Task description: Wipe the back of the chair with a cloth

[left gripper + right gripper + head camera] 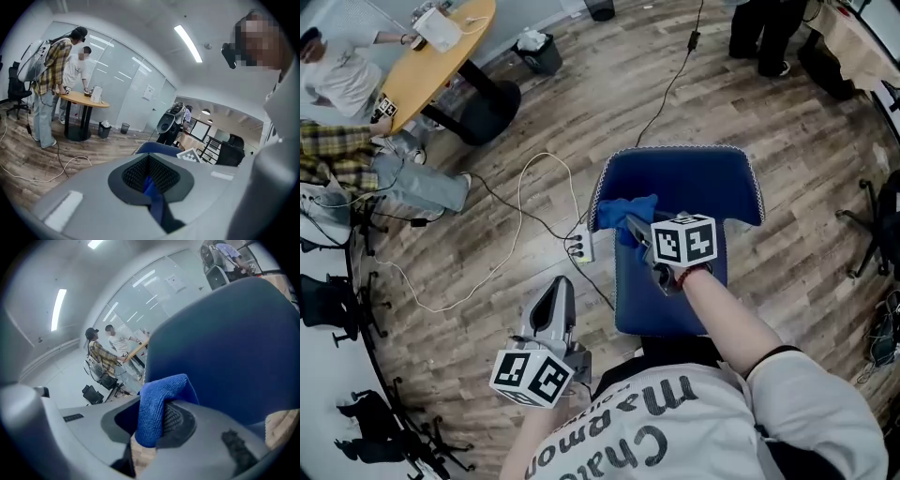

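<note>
The blue office chair (675,178) stands in front of me, its back on the far side and its seat (656,305) towards me. My right gripper (634,226) is shut on a blue cloth (625,212), which lies against the left inner face of the backrest. In the right gripper view the cloth (157,404) is folded between the jaws of the right gripper (154,430), with the chair back (225,343) just behind it. My left gripper (560,297) is held low at the left, apart from the chair, with its jaws together and nothing in them. In its own view the left gripper (152,180) points towards the chair (152,147).
A white power strip (581,247) and loose cables (520,202) lie on the wood floor left of the chair. A round wooden table (441,56) with people (347,84) beside it is at the far left, and a bin (540,52) stands near it. Black office chairs (323,300) line the left edge.
</note>
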The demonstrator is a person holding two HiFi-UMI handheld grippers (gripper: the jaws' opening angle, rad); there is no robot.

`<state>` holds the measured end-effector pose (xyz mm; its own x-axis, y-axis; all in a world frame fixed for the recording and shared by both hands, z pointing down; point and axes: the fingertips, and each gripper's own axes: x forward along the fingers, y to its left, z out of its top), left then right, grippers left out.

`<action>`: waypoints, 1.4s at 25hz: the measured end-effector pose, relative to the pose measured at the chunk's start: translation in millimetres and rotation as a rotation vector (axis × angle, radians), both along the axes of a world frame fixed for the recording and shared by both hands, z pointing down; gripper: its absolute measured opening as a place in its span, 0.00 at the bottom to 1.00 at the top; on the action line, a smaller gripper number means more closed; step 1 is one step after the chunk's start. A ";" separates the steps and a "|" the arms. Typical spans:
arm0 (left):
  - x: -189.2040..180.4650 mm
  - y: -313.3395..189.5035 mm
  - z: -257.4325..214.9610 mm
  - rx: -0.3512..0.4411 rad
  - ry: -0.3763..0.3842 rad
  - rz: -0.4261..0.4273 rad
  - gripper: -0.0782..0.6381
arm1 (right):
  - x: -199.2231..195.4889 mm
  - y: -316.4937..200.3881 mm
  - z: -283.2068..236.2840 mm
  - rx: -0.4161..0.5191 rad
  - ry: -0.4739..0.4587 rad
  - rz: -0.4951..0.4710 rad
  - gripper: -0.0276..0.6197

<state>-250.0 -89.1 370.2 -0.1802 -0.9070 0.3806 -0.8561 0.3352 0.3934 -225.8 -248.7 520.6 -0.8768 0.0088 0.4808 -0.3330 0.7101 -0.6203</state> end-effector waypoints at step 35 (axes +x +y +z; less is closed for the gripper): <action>69.9 -92.8 21.3 0.006 0.080 0.304 0.12 | 218.6 -131.1 21.8 -0.052 0.074 0.679 0.17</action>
<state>-180.1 -182.0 391.5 0.1302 -0.9170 0.3769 -0.8832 0.0655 0.4644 -7.3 -379.8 542.4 -0.6606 -0.5070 0.5537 -0.7372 0.2987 -0.6060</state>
